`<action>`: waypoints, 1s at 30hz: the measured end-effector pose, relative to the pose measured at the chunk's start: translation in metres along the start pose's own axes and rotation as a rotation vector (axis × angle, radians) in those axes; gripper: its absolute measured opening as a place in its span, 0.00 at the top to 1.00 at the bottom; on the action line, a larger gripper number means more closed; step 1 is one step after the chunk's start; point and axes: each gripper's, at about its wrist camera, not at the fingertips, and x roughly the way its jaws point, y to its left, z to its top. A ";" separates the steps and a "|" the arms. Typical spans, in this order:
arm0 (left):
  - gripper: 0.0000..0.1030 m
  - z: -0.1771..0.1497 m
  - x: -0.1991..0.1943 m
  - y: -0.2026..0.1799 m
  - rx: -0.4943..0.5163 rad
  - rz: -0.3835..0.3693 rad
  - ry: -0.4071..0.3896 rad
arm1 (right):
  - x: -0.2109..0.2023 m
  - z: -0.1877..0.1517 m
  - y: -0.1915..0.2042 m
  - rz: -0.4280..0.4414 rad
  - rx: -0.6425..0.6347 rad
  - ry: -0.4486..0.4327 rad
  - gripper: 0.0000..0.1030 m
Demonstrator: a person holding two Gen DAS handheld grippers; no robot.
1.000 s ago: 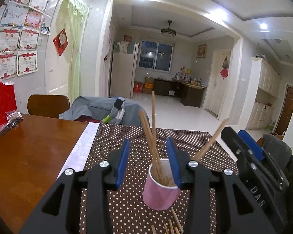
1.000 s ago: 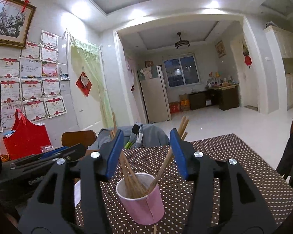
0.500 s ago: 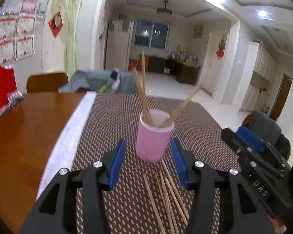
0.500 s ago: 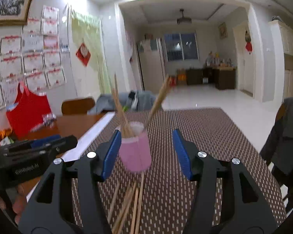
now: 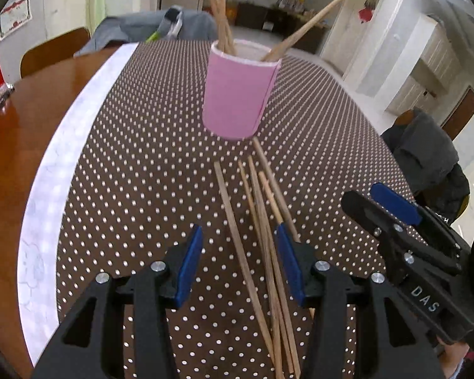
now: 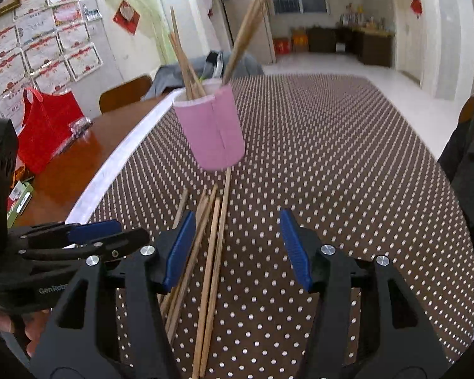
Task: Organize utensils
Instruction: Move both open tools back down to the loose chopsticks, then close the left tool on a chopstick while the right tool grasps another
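Note:
A pink cup (image 5: 238,94) stands upright on the dotted mat with several wooden chopsticks (image 5: 219,9) leaning in it. Several loose chopsticks (image 5: 256,218) lie in a bundle on the mat in front of the cup. My left gripper (image 5: 239,237) hovers open, pointing down at them, with nothing pressed between its pads. In the right wrist view, the cup (image 6: 211,129) is ahead and the loose chopsticks (image 6: 213,243) run under my left finger. My right gripper (image 6: 237,221) is open and empty. Each gripper shows in the other's view: right (image 5: 395,208), left (image 6: 94,233).
The brown dotted mat (image 5: 126,173) covers a wooden table (image 5: 12,158), with a white strip (image 5: 63,145) along its left edge. A red bag (image 6: 47,126) sits at the far left. A chair (image 5: 57,50) stands behind, and a dark jacket (image 5: 426,151) hangs at the right.
Both grippers have sunk and tipped downward, away from the cup's rim toward the loose chopsticks. Their jaws stand slightly wider than a second ago.

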 end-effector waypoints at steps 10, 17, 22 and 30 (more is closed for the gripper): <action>0.54 -0.010 0.032 -0.005 0.007 0.037 0.124 | 0.022 -0.008 -0.008 0.028 0.014 0.132 0.46; 0.64 -0.007 0.036 -0.008 0.009 0.027 0.129 | 0.040 0.001 -0.012 0.047 0.004 0.229 0.46; 0.68 0.006 0.047 -0.004 -0.006 0.058 0.135 | 0.051 0.012 -0.007 0.057 -0.023 0.287 0.46; 0.92 0.018 0.056 0.006 -0.032 0.046 0.137 | 0.073 0.017 -0.001 0.065 -0.052 0.371 0.59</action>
